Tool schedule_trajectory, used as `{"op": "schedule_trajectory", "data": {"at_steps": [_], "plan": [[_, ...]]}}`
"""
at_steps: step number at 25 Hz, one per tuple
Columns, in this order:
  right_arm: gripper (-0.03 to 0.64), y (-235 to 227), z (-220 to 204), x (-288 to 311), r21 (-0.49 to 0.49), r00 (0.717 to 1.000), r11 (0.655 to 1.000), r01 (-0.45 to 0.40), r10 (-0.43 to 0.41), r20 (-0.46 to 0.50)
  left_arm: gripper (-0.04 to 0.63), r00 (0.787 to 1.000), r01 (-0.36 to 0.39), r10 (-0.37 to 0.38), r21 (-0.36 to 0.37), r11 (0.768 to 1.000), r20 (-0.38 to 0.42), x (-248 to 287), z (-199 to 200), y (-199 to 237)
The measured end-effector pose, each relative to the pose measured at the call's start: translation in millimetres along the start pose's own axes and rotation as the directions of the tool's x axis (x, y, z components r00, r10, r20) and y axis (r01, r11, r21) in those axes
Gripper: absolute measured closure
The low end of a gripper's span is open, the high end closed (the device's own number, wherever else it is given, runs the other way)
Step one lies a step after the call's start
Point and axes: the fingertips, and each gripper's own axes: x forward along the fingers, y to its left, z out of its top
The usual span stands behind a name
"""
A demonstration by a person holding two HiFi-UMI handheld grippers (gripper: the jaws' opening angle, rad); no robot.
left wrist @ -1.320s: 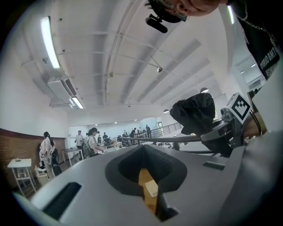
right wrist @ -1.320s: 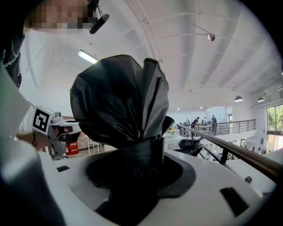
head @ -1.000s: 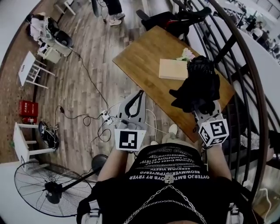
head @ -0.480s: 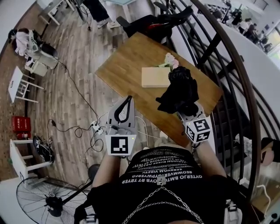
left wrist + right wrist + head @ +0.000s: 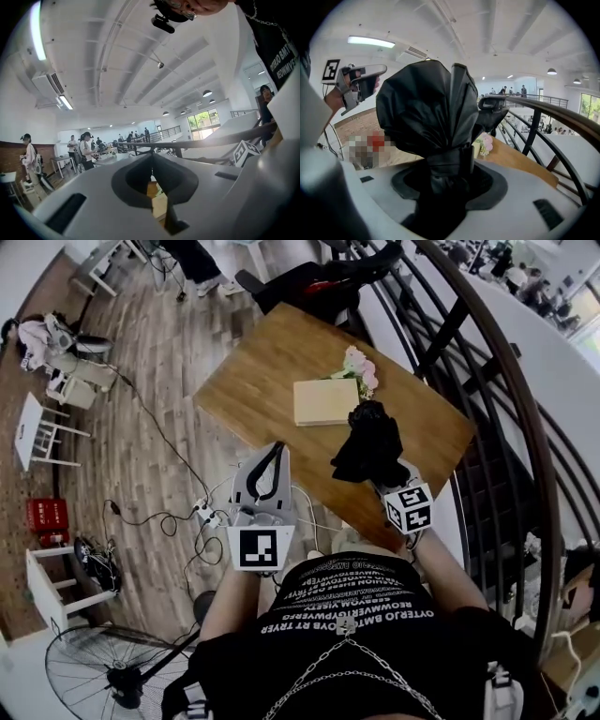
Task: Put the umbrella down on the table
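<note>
Right gripper [image 5: 388, 476] tight on black umbrella [image 5: 367, 440] above table [image 5: 267, 371]

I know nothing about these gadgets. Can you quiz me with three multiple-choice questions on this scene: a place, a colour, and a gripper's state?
1. Where are the pink flowers? A) floor B) on the table beside the pale box C) railing
2. The umbrella is: A) red B) white C) black
3. The left gripper is: A) shut, empty B) holding the umbrella C) holding the box
Answers: 1B, they lie on the wood by the box; 2C, black fabric in the right gripper; 3A, its jaw tips meet around nothing.
</note>
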Motion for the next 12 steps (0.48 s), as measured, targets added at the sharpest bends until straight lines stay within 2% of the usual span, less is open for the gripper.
{"op": "schedule_trajectory", "data": {"at_steps": [7, 12], "plan": [[0.379, -3.8, -55.2, 32.2, 0.043, 0.992, 0.999, -0.022, 0.027, -0.123, 0.566, 1.0, 0.008, -0.008, 0.03, 1.0, -0.008, 6.7, 2.5, -7.7], [0.379, -6.1, -103.4, 55.6, 0.053, 0.971, 0.999, -0.011, 0.023, -0.237, 0.566, 0.999, 0.003, -0.003, 0.001, 1.0, -0.045, 1.8, -8.0, -8.2]]}}
